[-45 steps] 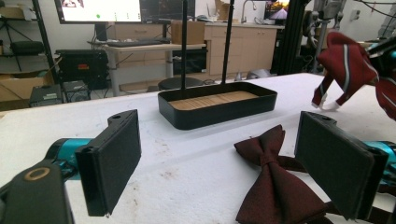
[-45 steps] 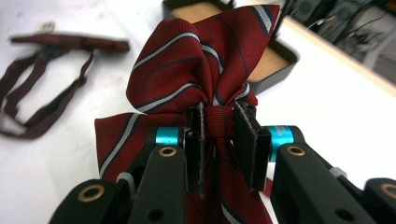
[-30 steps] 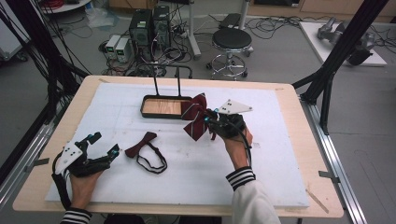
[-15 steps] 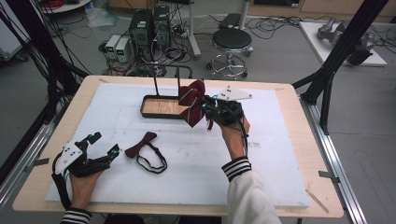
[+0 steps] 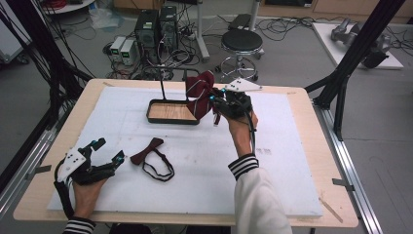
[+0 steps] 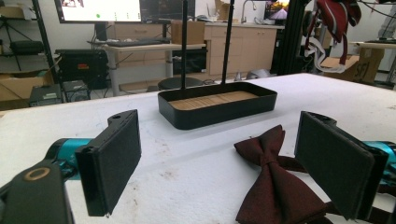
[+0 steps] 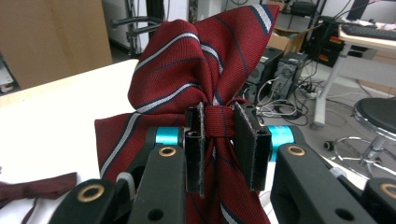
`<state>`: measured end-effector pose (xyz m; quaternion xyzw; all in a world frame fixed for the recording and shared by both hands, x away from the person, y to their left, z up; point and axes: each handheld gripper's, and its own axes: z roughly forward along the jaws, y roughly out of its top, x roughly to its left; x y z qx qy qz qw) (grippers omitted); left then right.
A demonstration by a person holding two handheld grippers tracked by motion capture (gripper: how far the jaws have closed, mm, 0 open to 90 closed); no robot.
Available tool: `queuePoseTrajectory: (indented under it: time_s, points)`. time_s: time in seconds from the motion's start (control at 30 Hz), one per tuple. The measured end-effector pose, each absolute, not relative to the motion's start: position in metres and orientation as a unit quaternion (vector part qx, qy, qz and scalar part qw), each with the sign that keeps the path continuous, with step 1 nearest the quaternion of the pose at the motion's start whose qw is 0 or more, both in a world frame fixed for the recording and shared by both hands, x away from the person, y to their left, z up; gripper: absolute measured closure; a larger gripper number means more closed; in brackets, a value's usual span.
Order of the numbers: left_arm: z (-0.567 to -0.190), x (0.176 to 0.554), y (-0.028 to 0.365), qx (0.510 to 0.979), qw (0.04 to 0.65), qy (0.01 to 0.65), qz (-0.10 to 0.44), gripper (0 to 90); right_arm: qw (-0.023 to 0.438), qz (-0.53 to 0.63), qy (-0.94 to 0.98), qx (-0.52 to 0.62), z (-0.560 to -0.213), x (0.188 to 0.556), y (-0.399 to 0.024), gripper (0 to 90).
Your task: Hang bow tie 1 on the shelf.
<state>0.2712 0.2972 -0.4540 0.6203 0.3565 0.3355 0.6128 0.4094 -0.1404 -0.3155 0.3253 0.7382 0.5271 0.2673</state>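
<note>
Stripes of white and navy cross the dark red silk bow tie (image 7: pixel 201 70) that my right gripper (image 7: pixel 219 140) holds, its pads pinched tight on the centre knot. In the high view this striped bow tie (image 5: pixel 199 95) sits in the upper middle of the frame, lifted above the right end of the shallow black tray with a wooden floor (image 5: pixel 171 113) and two thin black upright rods. My left gripper (image 5: pixel 100 161) rests at the lower left on the white-covered desk (image 5: pixel 272 175), jaws spread wide with nothing between them. Just to its right lies a plain maroon bow tie with a black neck strap (image 5: pixel 148 152), flat on the desk and apart from the pads.
</note>
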Motion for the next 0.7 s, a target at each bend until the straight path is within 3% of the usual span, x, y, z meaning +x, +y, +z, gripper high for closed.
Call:
queuePoseTrajectory:
  time_s: [0.4, 0.7]
  points:
    - [-0.454, 0.271, 0.297, 0.621, 0.612, 0.357, 0.336, 15.1, 0.237, 0.567, 0.727, 0.308, -0.298, 0.433, -0.142, 74.6]
    - [-0.454, 0.272, 0.296, 0.62, 0.612, 0.358, 0.336, 15.1, 0.242, 0.574, 0.718, 0.309, -0.291, 0.446, -0.138, 74.6]
